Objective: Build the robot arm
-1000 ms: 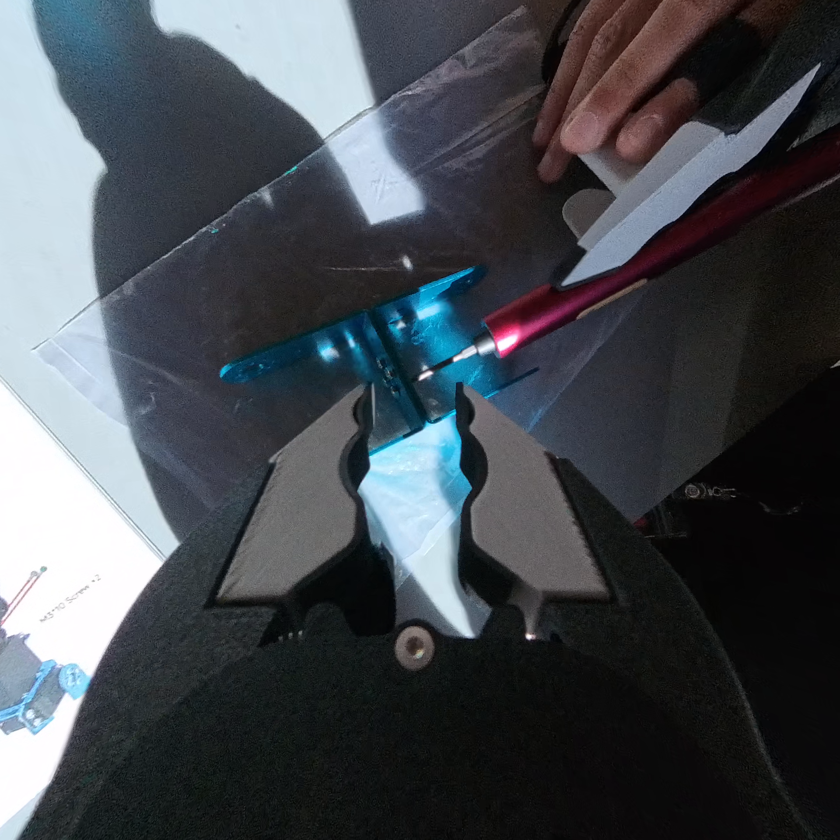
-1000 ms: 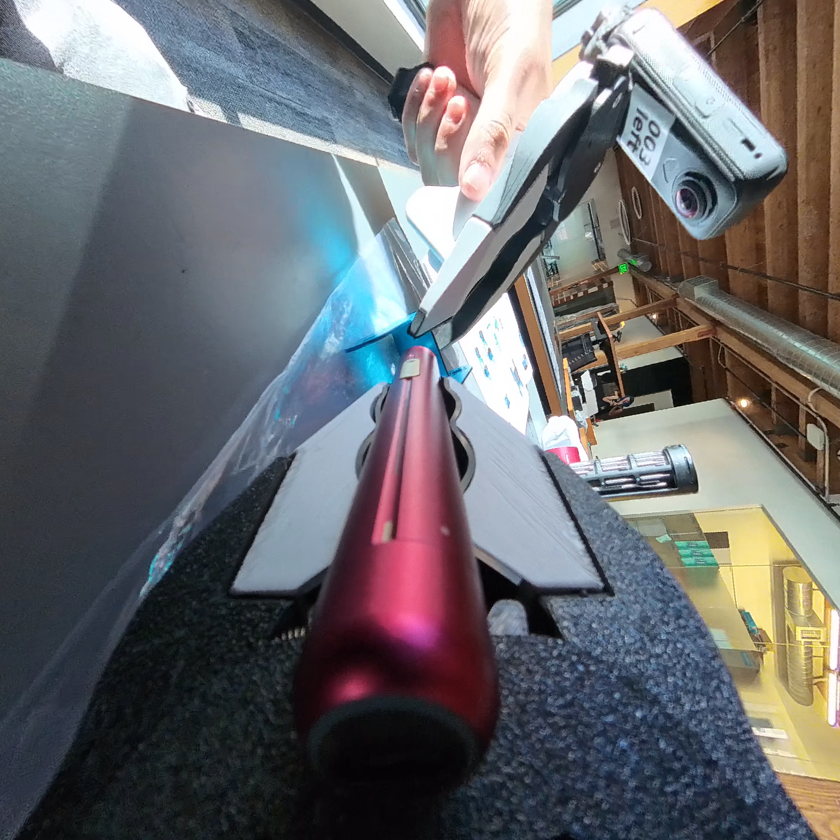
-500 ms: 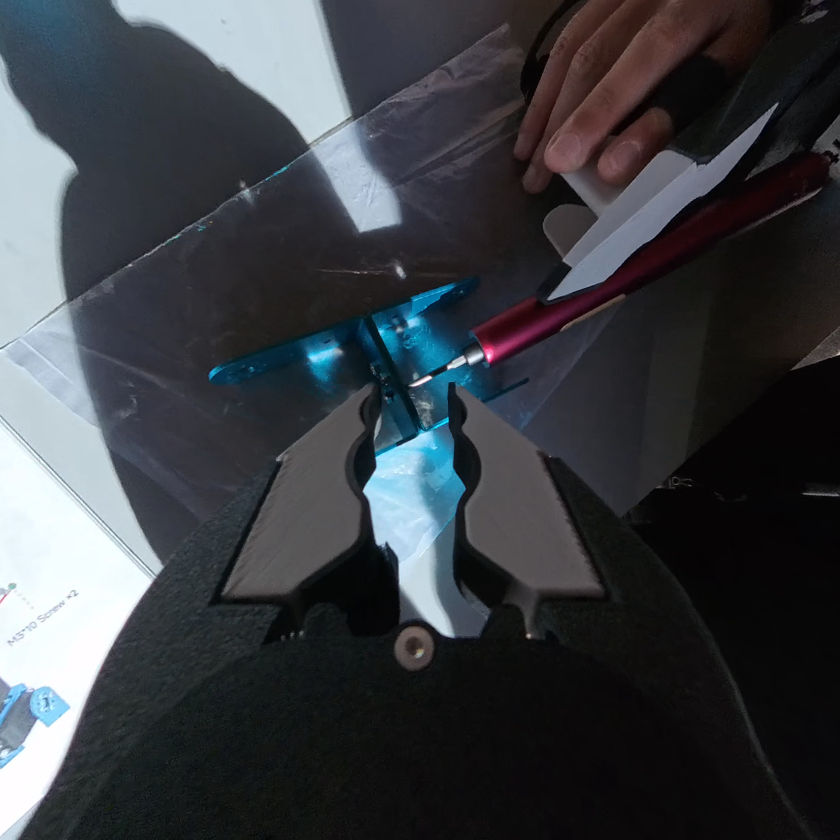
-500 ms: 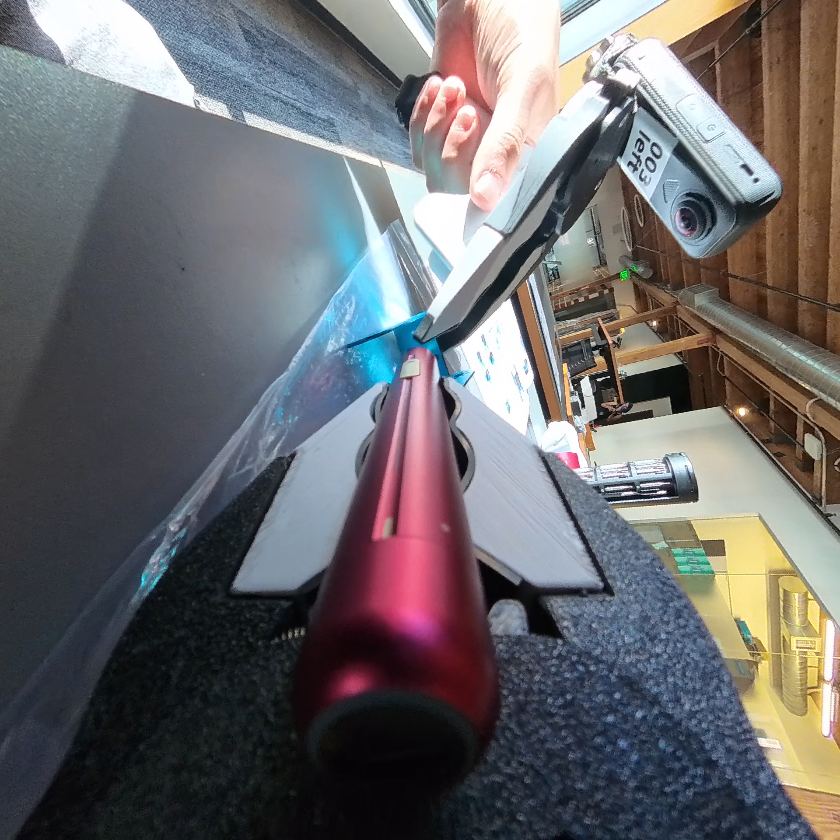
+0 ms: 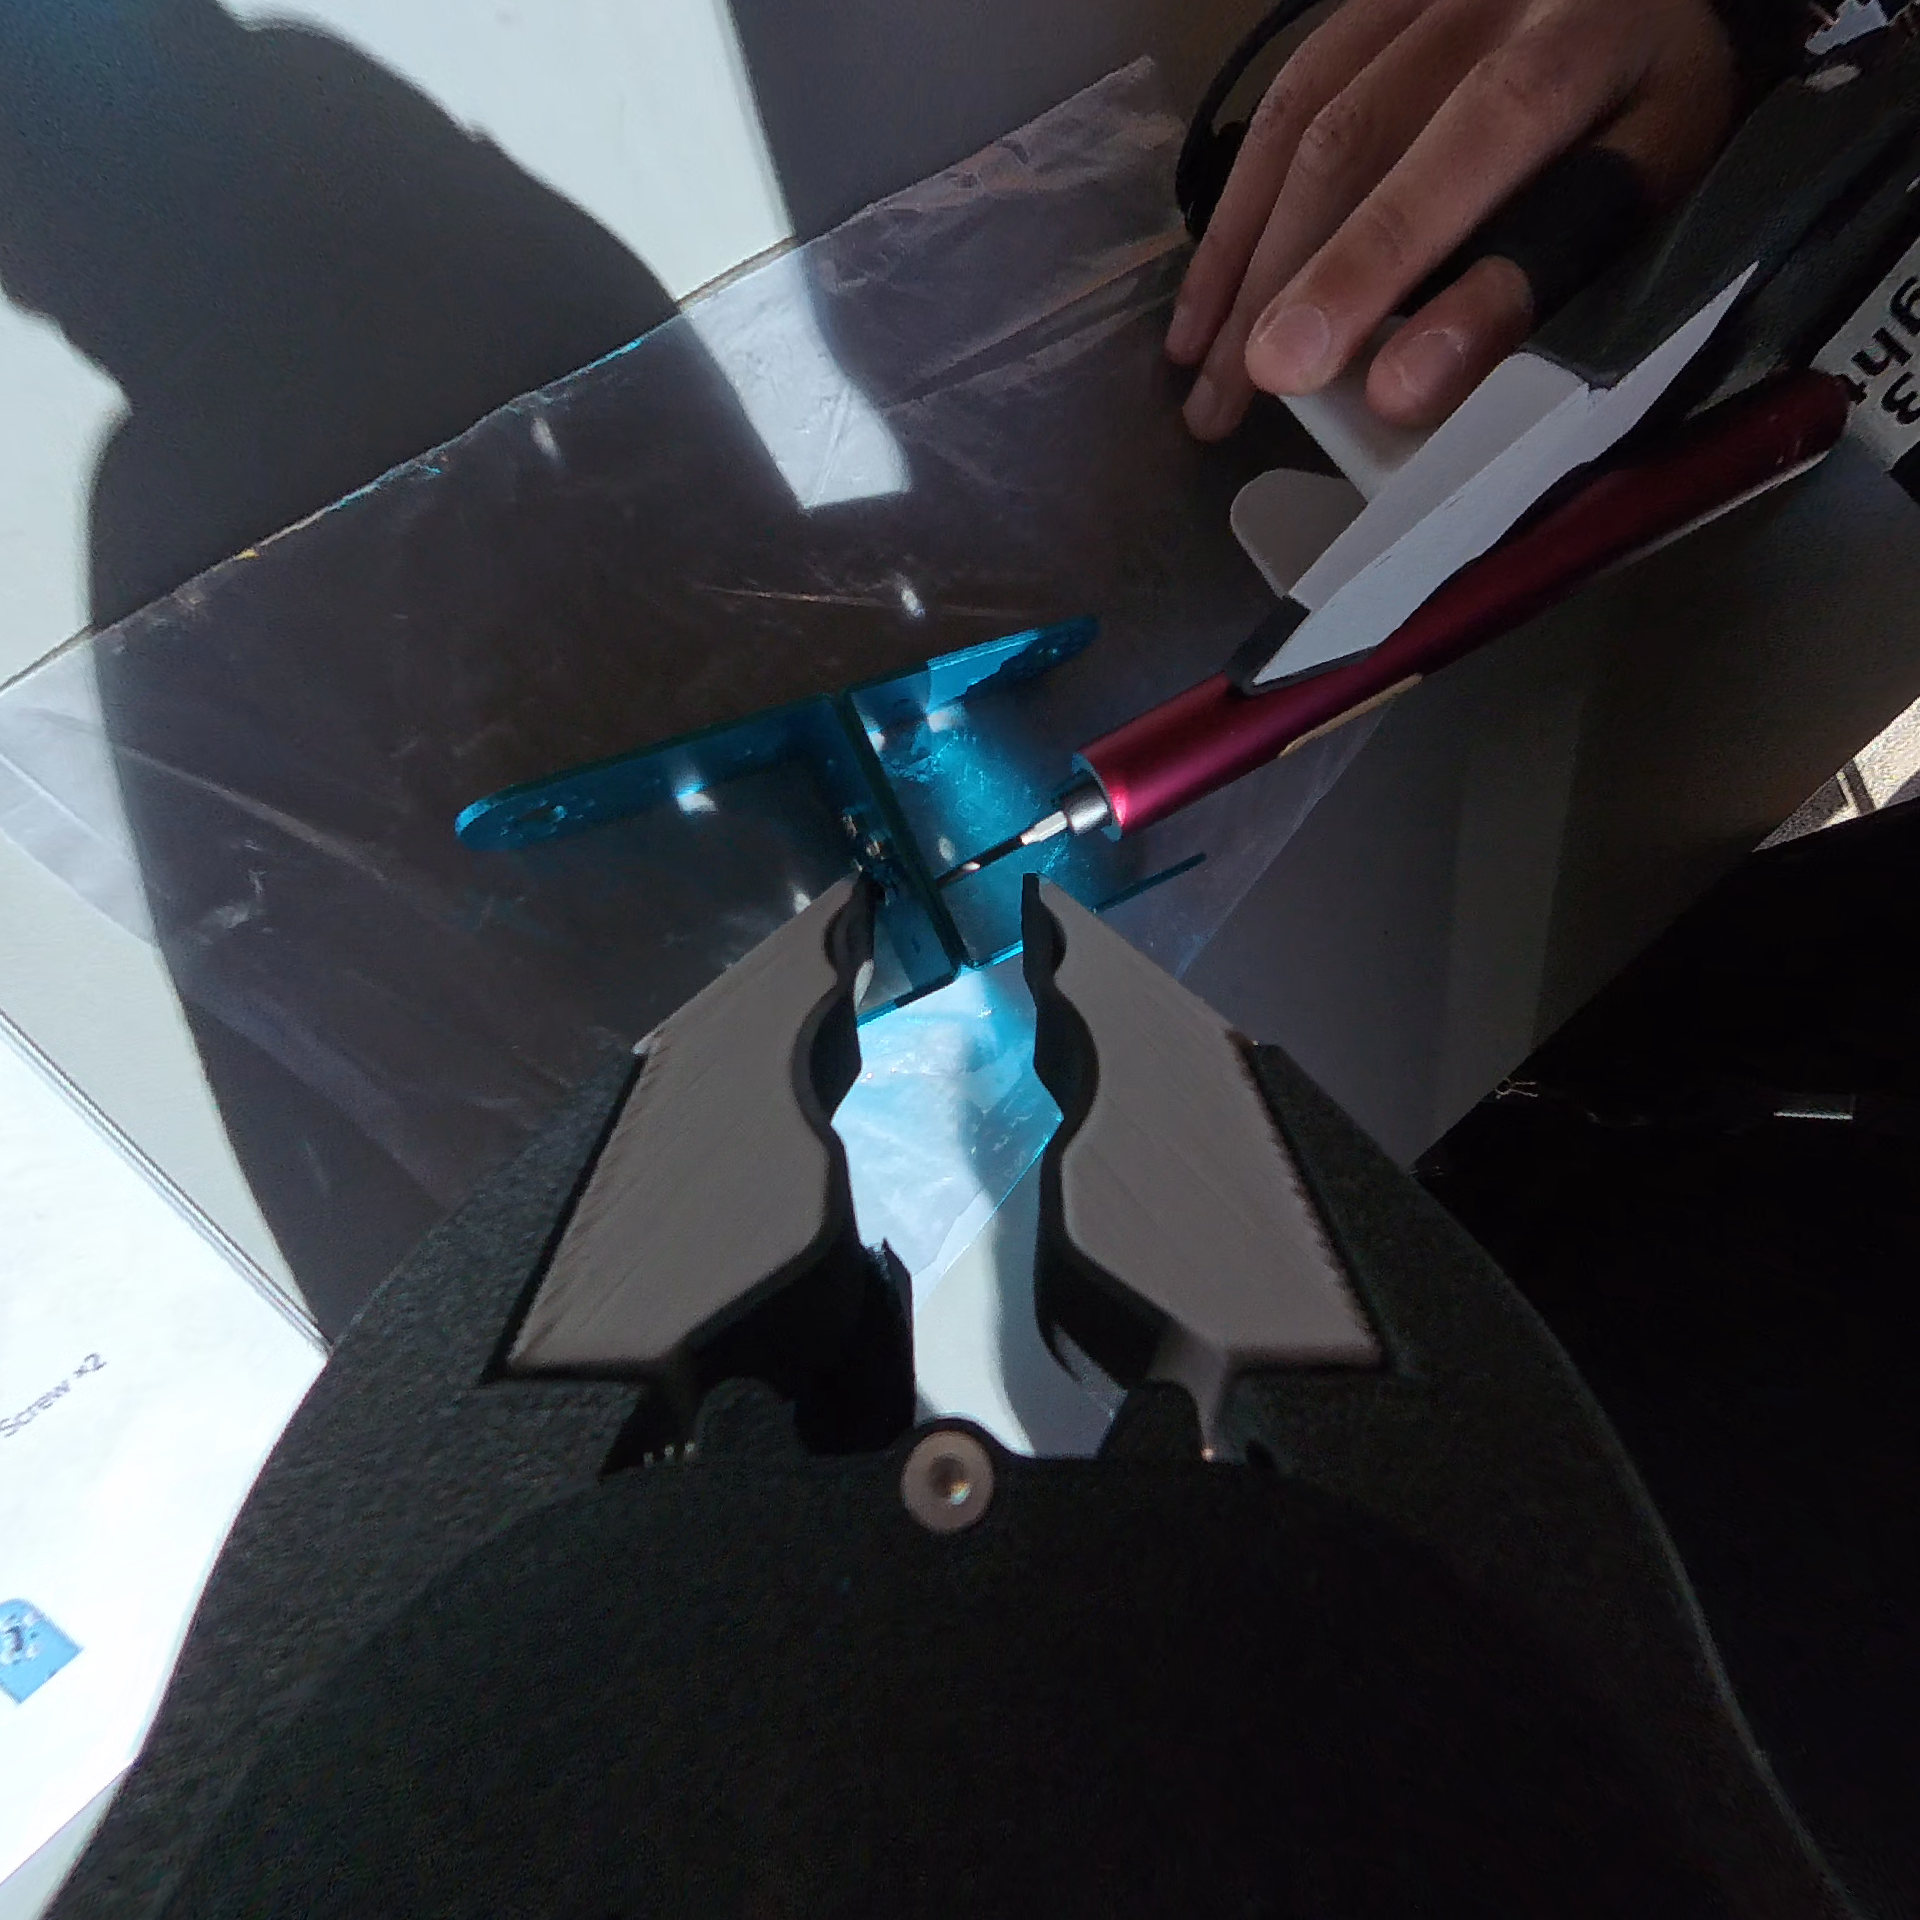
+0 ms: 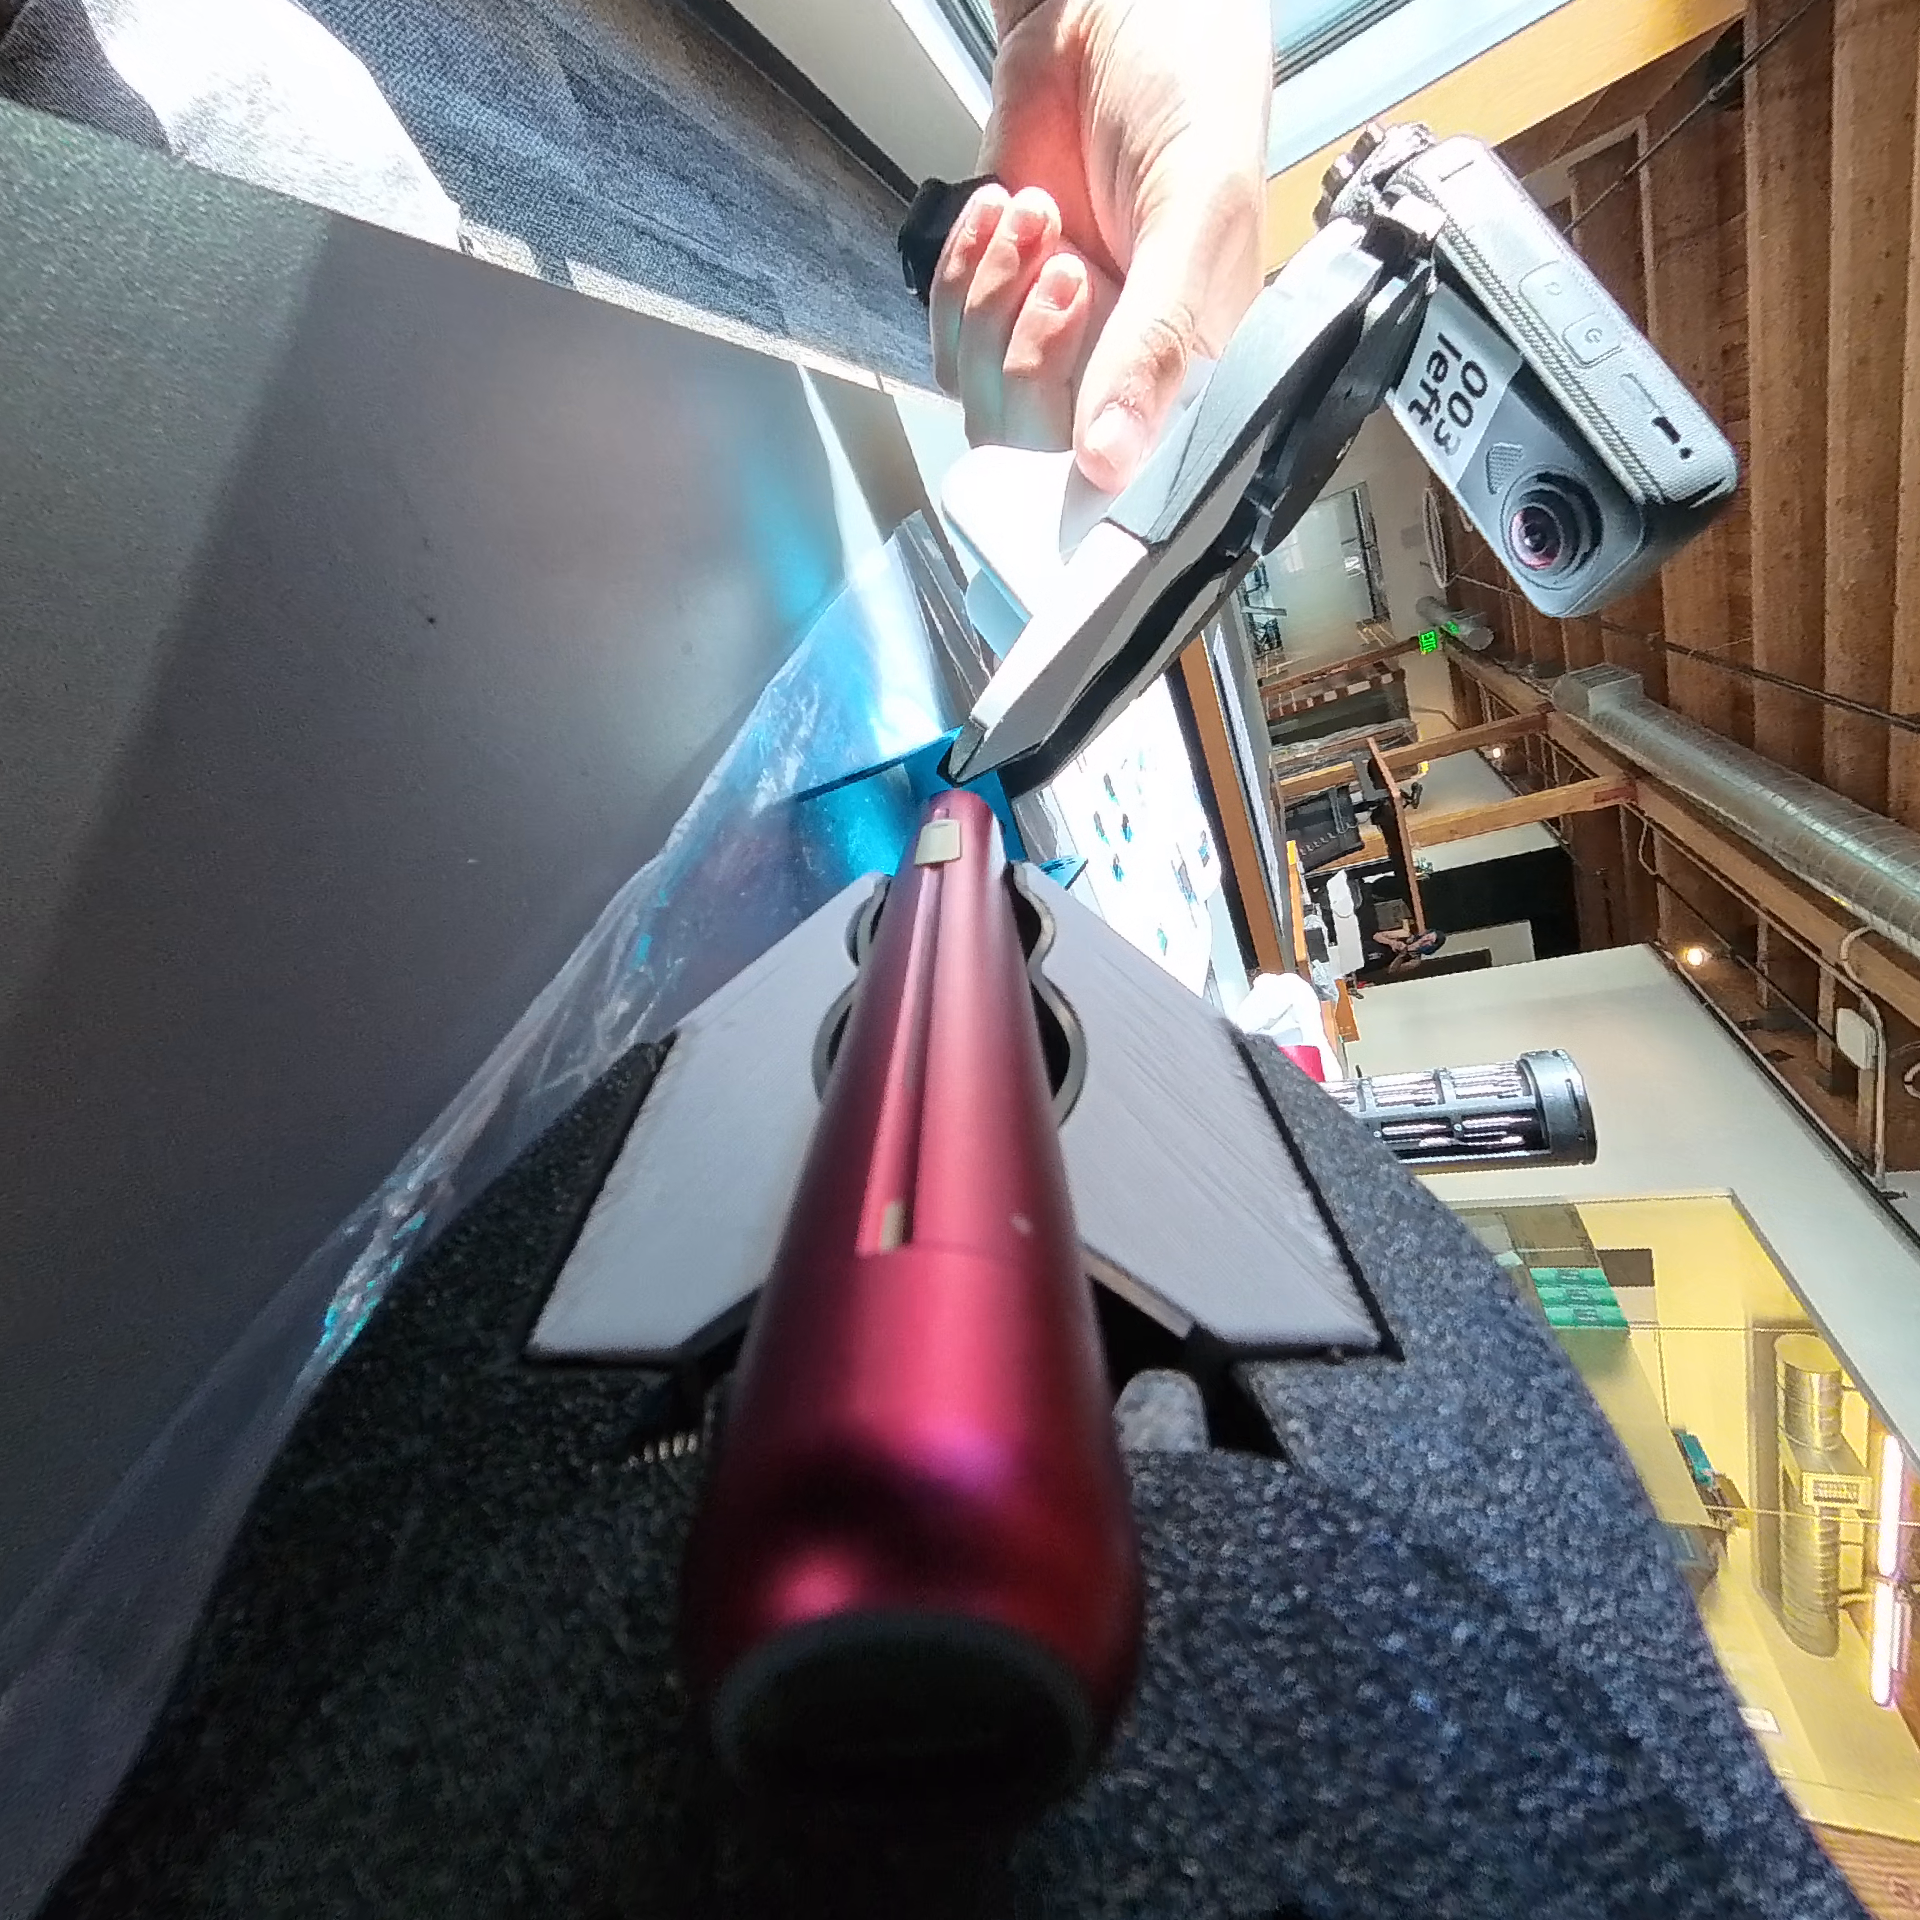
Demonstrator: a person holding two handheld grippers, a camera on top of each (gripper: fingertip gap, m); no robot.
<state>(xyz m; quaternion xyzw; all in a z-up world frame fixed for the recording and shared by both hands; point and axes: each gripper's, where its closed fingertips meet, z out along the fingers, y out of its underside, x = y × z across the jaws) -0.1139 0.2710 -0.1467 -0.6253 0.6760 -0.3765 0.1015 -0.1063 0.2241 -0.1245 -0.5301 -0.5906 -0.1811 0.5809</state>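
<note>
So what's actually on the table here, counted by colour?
Blue: 1, the metal bracket, which the left tool straddles.
Red: 1, the screwdriver, clamped in the right tool.
Clear: 1, the plastic bag under the bracket.
White: 1, the printed sheet.
Total: 4.

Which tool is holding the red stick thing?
The right tool clamps the red screwdriver; the left tool is open, straddling the blue bracket.

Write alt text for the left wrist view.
The left gripper, jaws open, straddles the upright flange of a blue bracket lying on a clear plastic bag. From the right, a red screwdriver held by the right gripper points its bit at the flange.
</note>
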